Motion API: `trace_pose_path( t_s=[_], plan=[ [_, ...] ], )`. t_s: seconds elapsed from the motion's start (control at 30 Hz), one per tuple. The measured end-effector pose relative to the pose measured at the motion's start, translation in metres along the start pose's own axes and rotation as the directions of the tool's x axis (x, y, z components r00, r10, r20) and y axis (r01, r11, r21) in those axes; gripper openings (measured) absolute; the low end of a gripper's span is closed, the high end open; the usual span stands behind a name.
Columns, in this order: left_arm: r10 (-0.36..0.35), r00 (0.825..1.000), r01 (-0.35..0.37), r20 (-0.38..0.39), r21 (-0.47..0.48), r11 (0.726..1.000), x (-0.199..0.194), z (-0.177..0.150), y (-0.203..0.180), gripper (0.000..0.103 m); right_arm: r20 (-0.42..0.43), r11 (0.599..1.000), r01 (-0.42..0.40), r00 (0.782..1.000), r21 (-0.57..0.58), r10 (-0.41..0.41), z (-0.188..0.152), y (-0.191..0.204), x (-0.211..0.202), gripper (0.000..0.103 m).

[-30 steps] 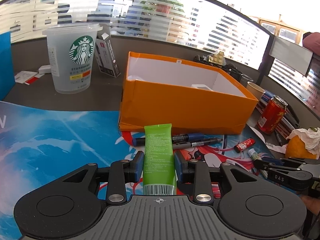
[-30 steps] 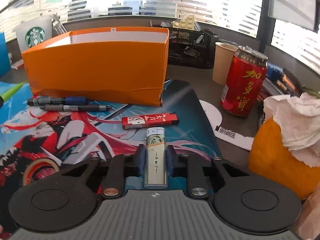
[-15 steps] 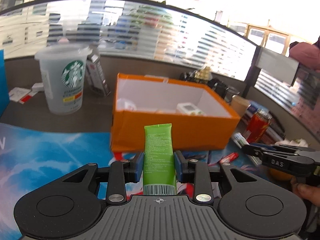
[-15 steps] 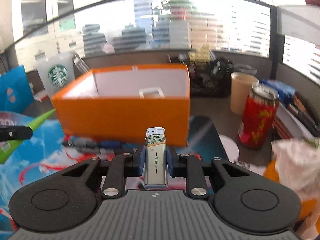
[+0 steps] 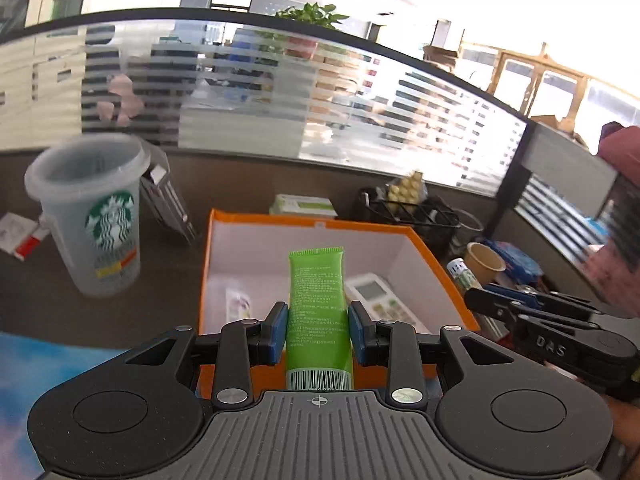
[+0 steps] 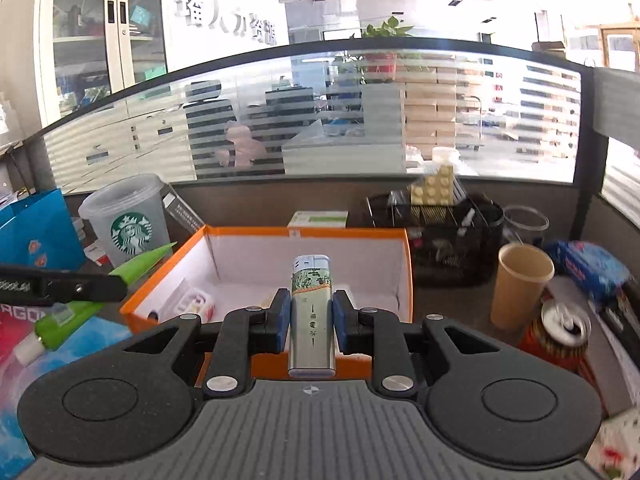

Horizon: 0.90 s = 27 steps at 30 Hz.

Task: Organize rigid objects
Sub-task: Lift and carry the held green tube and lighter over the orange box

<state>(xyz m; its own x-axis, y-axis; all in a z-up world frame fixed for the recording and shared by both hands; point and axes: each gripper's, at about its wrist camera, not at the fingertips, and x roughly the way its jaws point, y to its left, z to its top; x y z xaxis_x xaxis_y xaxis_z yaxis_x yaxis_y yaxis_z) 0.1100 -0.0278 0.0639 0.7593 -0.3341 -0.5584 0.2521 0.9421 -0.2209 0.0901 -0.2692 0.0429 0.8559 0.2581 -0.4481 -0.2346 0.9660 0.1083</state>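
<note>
While tools clamp tube [image 5: 318, 300] | lighter [image 6: 311, 312] | box [image 6: 406, 276] below, cup [image 5: 96, 216] beside

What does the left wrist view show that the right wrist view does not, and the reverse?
Only the left wrist view: a white remote lying inside the orange box.

Only the right wrist view: the red drink can and a blue bag.

Both: the box, the Starbucks cup, the green tube clamped in the left hand-held gripper, and the lighter in the right hand-held gripper.

Green tube [image 5: 318, 304] and silver lighter [image 6: 311, 316] held above the open orange box [image 5: 208, 264]
</note>
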Motion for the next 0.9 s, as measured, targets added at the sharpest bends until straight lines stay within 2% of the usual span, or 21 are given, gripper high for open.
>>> trace_pose_path(
  t_s=[0.13, 0.3, 0.4, 0.53, 0.7, 0.9],
  plan=[
    [0.039, 0.999, -0.040, -0.027, -0.033, 0.999, 0.034, 0.012, 0.000, 0.030, -0.019, 1.000, -0.007, 1.000, -0.006, 0.007, 0.009, 0.001, 0.020, 0.021],
    [0.076, 0.991, -0.083, -0.109, -0.061, 0.995, 0.092, 0.019, 0.004, 0.030, -0.087, 0.999, -0.025, 0.996, 0.035, 0.028, 0.012, -0.007, 0.058, 0.021],
    [0.098, 0.985, -0.110, -0.145, -0.080, 0.991, 0.112, 0.018, 0.015, 0.030, -0.136, 0.995, -0.069, 0.988, 0.075, 0.079, 0.014, -0.009, 0.077, 0.021],
    [0.115, 0.974, -0.136, -0.193, -0.099, 0.986, 0.135, 0.019, 0.021, 0.030, -0.195, 0.990, -0.106, 0.973, 0.088, 0.121, 0.012, 0.001, 0.104, 0.021],
    [0.126, 0.966, -0.145, -0.224, -0.072, 0.987, 0.151, 0.017, 0.018, 0.030, -0.248, 0.991, -0.113, 0.960, 0.069, 0.127, 0.005, 0.018, 0.130, 0.021],
    [0.127, 0.956, -0.149, -0.264, -0.067, 0.987, 0.167, 0.010, 0.026, 0.030, -0.311, 0.996, -0.085, 0.947, 0.013, 0.085, -0.003, 0.027, 0.148, 0.021]
  ],
)
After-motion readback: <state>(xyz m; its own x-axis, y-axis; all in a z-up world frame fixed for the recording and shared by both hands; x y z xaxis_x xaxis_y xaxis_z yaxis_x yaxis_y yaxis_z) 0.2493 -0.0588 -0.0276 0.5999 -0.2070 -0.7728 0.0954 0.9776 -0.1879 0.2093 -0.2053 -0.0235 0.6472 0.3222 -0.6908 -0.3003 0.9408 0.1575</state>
